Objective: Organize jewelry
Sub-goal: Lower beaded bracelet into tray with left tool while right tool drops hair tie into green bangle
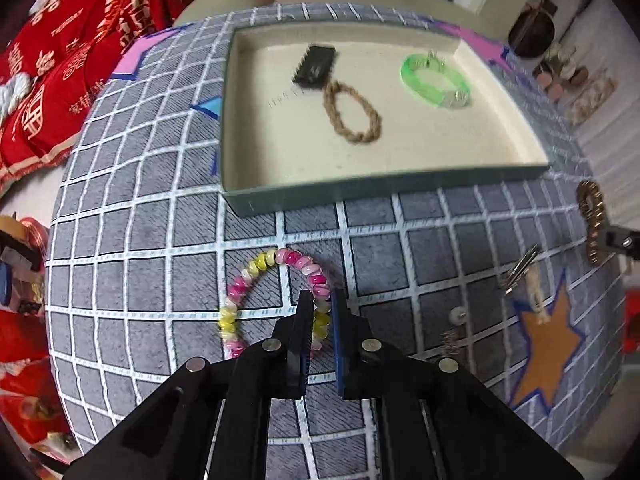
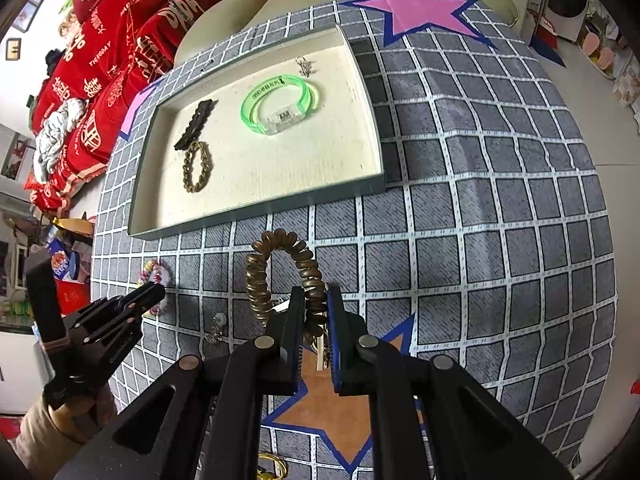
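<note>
Tray (image 1: 240, 128): black clip (image 1: 314, 67), rope bracelet (image 1: 352, 112), green bangle (image 1: 434, 80) stowed | Left gripper (image 1: 320, 308): clenched on beaded bracelet (image 1: 276, 260), mid-cloth below tray's near edge | Right gripper (image 2: 314, 308): grasping coil hair tie (image 2: 280, 272), lifted | Remaining: both, plus small pieces near orange star (image 1: 548, 344)

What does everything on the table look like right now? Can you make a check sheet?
Surface: grey grid cloth with star patches.
Job's things: tray holding green bangle, braided ring, black hair clip and a small silver piece; bead bracelet on the cloth.
Clutter: small metal bits on the cloth near the orange star.
Tongs: left tongs shut on the bead bracelet; right tongs shut on the bronze coil tie.
Cables: nothing seen.
Surroundings: red cushions, sofa behind.
</note>
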{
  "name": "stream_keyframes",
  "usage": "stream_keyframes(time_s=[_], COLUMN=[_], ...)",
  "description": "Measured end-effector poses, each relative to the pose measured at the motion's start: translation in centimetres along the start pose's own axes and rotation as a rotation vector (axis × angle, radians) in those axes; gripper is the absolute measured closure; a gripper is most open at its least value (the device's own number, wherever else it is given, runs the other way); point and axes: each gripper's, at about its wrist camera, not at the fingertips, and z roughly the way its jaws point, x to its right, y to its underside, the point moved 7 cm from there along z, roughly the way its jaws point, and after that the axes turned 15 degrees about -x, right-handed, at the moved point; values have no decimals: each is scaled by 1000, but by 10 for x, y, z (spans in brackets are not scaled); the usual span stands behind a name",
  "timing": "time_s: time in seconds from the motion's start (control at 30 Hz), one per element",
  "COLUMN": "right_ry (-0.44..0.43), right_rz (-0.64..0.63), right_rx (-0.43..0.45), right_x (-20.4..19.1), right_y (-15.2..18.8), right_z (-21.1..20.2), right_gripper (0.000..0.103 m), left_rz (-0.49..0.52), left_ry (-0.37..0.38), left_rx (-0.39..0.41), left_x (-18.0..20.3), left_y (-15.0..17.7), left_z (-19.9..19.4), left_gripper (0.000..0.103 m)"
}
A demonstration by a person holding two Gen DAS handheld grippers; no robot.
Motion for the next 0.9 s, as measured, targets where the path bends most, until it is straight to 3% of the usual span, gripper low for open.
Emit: stream_keyframes(time_s=[0.1,0.43,0.67,0.9], right_ry=[-6,-22,-16,-15], right_rz=[-5,-31,-49,-63], right_rx=[15,69,75,69], right_x=[-2,-10,-13,-15], right_y=[-5,-48,-85,-123], right_z=[-7,-31,-29,-19], right_gripper=[91,91,91,91], left_rz=[-29,-18,-37,-69], left_ry=[49,59,48,19], left_rx=[38,176,189,151], left_x=[0,4,15,17], left_y=[-5,-63,-101,-131], left_z=[-24,-83,-77,-48], left_gripper=[86,86,86,86])
